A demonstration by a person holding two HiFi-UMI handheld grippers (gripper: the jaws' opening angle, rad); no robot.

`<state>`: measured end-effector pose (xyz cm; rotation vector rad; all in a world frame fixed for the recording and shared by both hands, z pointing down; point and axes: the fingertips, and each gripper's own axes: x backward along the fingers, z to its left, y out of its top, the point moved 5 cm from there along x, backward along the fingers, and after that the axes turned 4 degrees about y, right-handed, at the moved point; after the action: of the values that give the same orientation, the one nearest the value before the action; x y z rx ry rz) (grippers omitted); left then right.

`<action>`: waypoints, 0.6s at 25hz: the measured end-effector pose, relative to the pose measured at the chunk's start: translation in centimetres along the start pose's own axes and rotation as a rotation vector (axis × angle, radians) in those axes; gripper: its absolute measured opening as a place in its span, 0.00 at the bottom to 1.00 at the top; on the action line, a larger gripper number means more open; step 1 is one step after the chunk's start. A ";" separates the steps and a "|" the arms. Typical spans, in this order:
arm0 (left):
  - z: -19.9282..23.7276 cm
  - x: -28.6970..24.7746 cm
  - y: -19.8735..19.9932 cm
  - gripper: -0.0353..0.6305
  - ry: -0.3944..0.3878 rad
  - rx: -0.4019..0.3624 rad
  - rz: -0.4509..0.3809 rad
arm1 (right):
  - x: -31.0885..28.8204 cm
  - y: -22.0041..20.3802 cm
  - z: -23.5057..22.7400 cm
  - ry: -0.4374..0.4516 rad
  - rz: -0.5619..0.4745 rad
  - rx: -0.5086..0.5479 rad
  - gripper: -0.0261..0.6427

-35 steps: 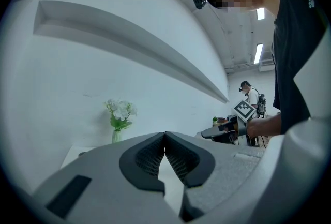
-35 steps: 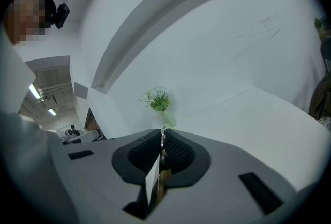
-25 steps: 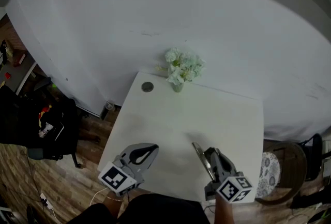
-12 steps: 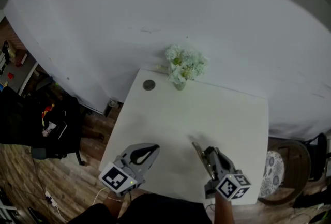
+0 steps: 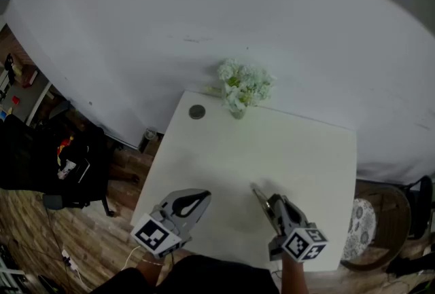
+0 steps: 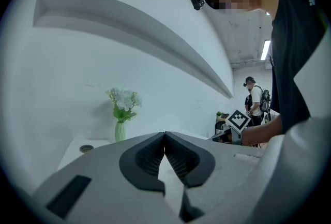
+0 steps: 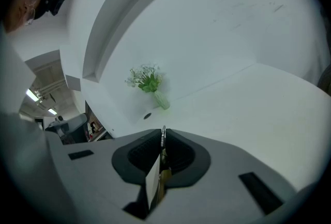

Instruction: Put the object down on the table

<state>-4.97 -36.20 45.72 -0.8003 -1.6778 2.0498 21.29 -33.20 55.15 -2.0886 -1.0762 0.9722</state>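
My right gripper (image 5: 270,202) hovers low over the near right part of the white table (image 5: 285,150). It is shut on a thin flat object (image 5: 259,195), a metal-edged strip that sticks out past the fingertips toward the table's middle. In the right gripper view the thin flat object (image 7: 162,140) stands on edge, pinched between the two dark pads. My left gripper (image 5: 202,198) is over the near left corner of the table. Its jaws meet at the tips, and the left gripper (image 6: 165,135) has nothing between them.
A small vase of white flowers (image 5: 240,88) stands at the table's far edge by the white wall, with a small dark round disc (image 5: 197,112) to its left. A round chair (image 5: 372,223) is off the table's right side, and dark clutter (image 5: 54,163) off its left.
My right gripper has sunk a little toward the table, the thin object still in its jaws. The left gripper has stayed where it was.
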 end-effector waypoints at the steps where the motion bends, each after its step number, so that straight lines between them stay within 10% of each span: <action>1: 0.1 0.0 0.0 0.05 0.001 0.002 0.001 | -0.1 -0.1 -0.1 -0.002 0.004 -0.002 0.08; 15: 0.5 0.3 -0.2 0.05 0.012 0.008 0.001 | -0.6 -1.1 -0.4 -0.024 0.049 0.021 0.08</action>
<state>-5.50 -36.39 45.92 -0.8095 -1.6627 2.0471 20.91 -33.26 56.46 -2.0998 -1.0264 1.0302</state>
